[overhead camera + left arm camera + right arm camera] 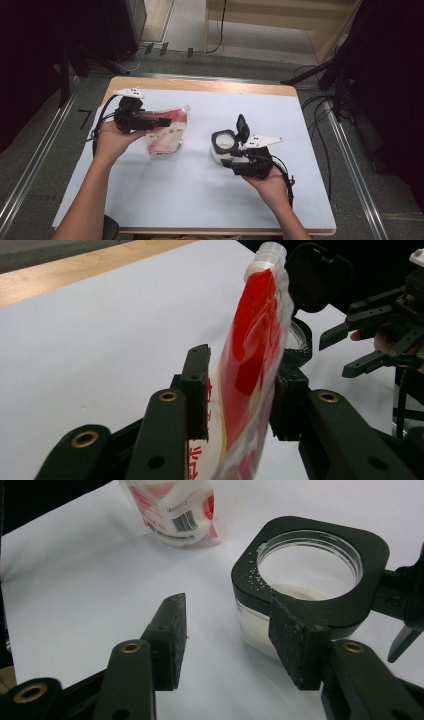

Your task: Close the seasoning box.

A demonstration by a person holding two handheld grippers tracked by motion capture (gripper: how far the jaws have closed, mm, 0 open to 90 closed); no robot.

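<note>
Black jaws of the left gripper (240, 390) pinch a red and white pouch (252, 355) at mid-frame in the left gripper view, one pad on each face, the pouch rising tilted to its white uncapped spout (267, 252) at the top. In the high view the pouch (167, 131) sits left of centre, its base on or just above the bench (200, 200); which, I cannot tell.

Lower right of it stands a jar (223, 146) with a black collar, its hinged lid (243, 127) flipped up. White powder lies inside, and loose grains speckle the collar (257, 572).

By the jar, the right gripper (227, 630) has its jaws spread and empty; the right pad sits against or just in front of the collar, the left pad is off over bare bench.

The work looks like a refill from pouch to jar. The risks, as I judge them: a soft pouch squeezed mid-body could spurt early through the open spout, and an ungripped jar could slide or tip when nudged.
</note>
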